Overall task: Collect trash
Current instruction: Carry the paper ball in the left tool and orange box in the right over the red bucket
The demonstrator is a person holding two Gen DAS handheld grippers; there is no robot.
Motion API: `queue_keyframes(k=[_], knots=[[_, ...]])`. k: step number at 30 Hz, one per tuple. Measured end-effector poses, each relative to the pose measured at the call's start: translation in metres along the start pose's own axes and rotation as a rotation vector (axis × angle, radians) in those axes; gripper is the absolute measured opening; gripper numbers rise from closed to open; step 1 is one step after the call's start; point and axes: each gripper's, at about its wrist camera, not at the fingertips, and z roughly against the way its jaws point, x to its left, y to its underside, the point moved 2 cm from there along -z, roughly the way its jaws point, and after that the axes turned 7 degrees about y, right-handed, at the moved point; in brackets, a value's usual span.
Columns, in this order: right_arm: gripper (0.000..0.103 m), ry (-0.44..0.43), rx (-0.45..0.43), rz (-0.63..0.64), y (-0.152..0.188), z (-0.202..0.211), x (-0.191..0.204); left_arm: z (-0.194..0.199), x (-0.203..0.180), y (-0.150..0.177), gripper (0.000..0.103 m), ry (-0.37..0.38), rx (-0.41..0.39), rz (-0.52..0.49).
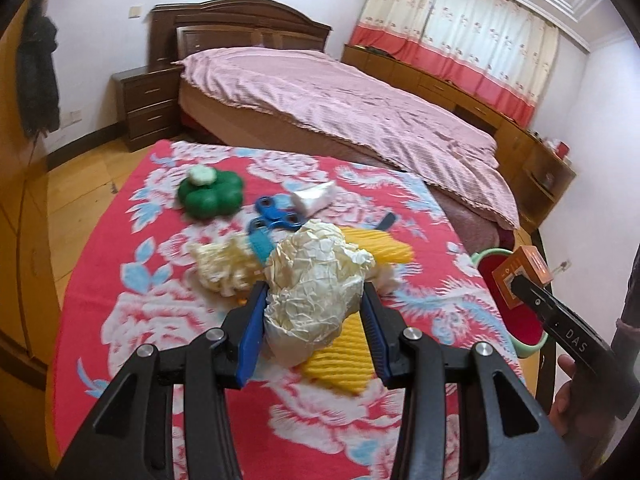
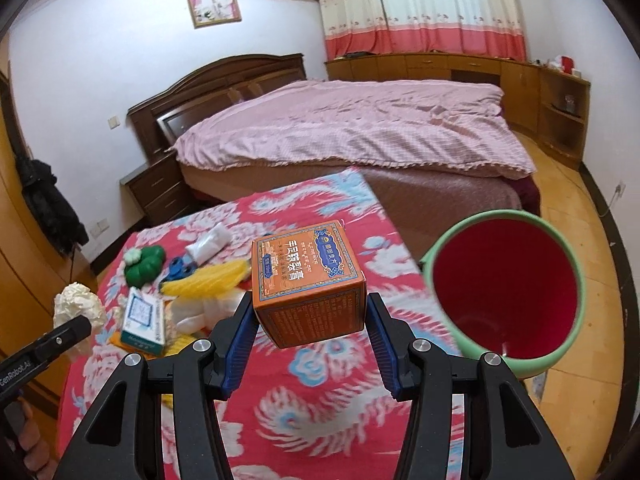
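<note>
Soft daylight filters through the white-and-red flowered curtains (image 2: 424,4) and fills the room evenly; it is bright, with no hard glare. Shadows under the things on the red flowered cloth surface (image 1: 132,248) are faint. Both fisheye views bend the walls and darken to black at the corners. The cloth's pattern near the green-rimmed red bin (image 2: 506,292) is smeared by motion blur.
</note>
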Motion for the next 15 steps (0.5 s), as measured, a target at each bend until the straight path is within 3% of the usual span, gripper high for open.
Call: queue_keyframes(k=[15], knots=[[0.055, 0.114, 0.017, -0.073, -0.014, -0.003, -0.082, -0.055, -0.098, -0.016, 0.046, 0.125, 0.09, -0.132]])
